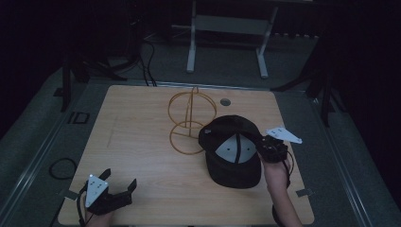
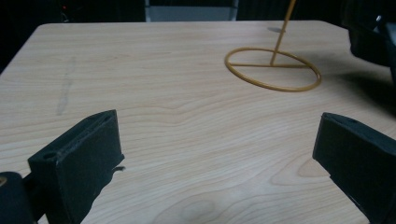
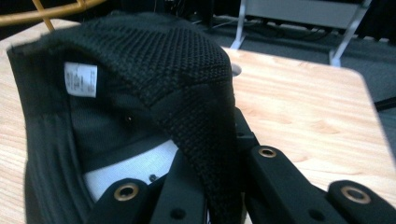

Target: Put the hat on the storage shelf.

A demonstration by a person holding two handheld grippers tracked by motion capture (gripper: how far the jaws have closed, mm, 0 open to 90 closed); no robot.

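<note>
A black baseball cap [image 1: 232, 150] is seen upturned at the right side of the wooden counter [image 1: 142, 142], its white inner lining facing up, just beside the ring base of a gold wire hat stand [image 1: 189, 124]. The cap's mesh rim is pinched between the pressed-together fingers of the right gripper [image 1: 263, 145] — the fabric is gripped at the cap's right edge. The left gripper [image 1: 118, 183] is held low at the near left corner, its fingers [image 2: 77, 161] spread wide over bare wood — nothing lies between them.
</note>
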